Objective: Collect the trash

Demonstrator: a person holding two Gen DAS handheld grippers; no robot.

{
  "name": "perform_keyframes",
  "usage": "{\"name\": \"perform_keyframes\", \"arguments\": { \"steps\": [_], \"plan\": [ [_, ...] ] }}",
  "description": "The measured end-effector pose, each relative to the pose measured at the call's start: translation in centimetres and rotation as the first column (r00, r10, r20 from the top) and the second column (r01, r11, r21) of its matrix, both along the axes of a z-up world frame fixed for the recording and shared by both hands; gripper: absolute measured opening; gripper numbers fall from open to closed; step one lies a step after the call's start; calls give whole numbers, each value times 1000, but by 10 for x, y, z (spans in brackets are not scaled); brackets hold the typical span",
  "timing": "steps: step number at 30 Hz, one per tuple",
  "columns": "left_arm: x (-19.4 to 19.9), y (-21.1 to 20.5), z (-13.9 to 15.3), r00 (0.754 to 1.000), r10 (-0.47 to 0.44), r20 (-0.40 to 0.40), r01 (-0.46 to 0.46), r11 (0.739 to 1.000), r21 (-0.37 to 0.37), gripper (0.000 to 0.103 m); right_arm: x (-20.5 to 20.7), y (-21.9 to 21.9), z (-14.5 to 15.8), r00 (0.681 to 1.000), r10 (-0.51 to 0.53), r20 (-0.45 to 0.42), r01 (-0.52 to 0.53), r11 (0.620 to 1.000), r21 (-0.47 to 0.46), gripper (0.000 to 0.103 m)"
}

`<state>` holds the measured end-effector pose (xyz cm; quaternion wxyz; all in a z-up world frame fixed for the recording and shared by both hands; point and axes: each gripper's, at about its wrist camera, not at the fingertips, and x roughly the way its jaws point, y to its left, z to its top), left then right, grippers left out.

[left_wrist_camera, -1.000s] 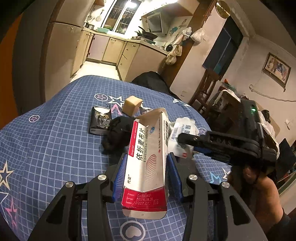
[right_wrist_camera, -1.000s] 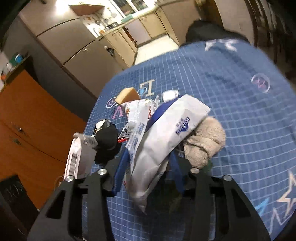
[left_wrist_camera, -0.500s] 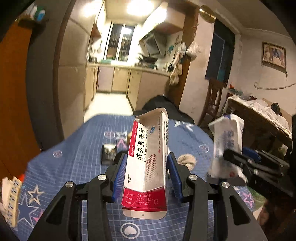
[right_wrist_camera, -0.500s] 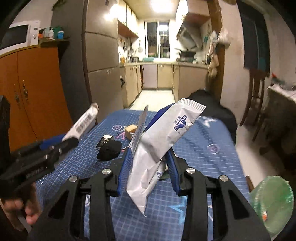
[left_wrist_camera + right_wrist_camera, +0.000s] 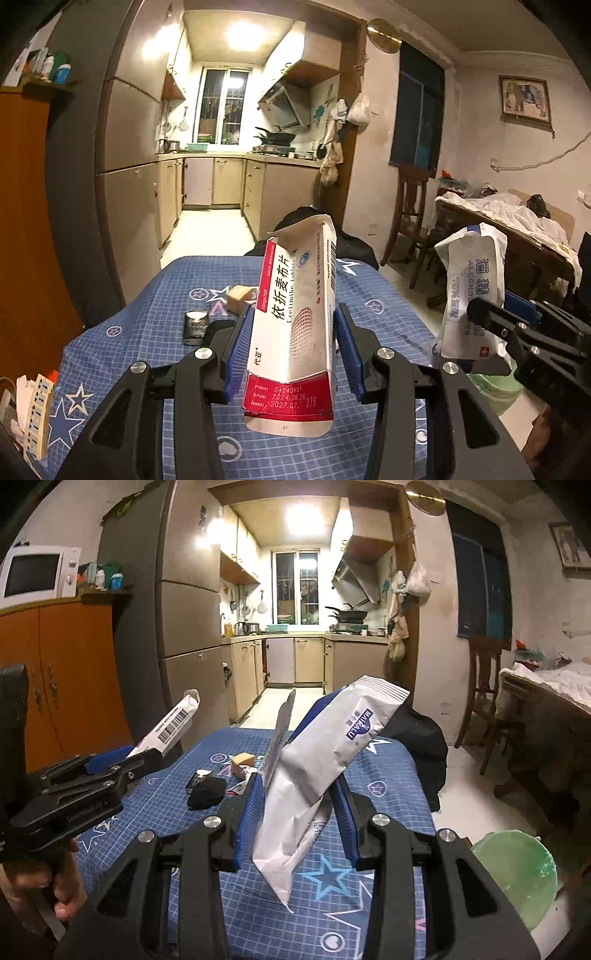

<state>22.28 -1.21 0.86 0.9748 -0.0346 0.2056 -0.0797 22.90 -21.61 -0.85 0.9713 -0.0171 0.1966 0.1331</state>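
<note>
medicine box [image 5: 295, 325] and wipes pack [image 5: 317, 775] lifted off table [image 5: 155, 306]

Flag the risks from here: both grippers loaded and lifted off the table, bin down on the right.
1. The white wipes pouch is soft and leans to the right in the right gripper; it could slide out on the way to the green bin.
2. The medicine box is open-ended and dented between the left gripper pads; more squeeze may crush it loose.
</note>
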Motion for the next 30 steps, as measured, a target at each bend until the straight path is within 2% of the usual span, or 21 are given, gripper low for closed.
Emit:
{"name": "perform_keyframes", "arguments": {
  "steps": [5, 14, 23, 28, 30],
  "plan": [
    [5, -31, 11, 999, -51, 10, 51, 999, 10, 45, -5, -30, 12, 999, -54, 3, 54, 999, -4, 37],
    [36, -139, 30, 975, -223, -3, 223, 975, 24, 45, -3, -108, 22, 979, -199, -31, 199, 980, -26, 37],
    [65, -265, 30, 917, -396, -47, 398, 916, 45, 46, -1, -197, 18, 939, -332, -95, 329, 943, -46, 37],
    [90, -331, 17, 866, -484, -128, 490, 871, 19, 46, 9, -250, 3, 910, -364, -199, 367, 930, -25, 37],
    [103, -355, 6, 846, -507, -164, 515, 857, 12, 46, 16, -274, -7, 889, -377, -260, 385, 923, -22, 37]
  ]
}}
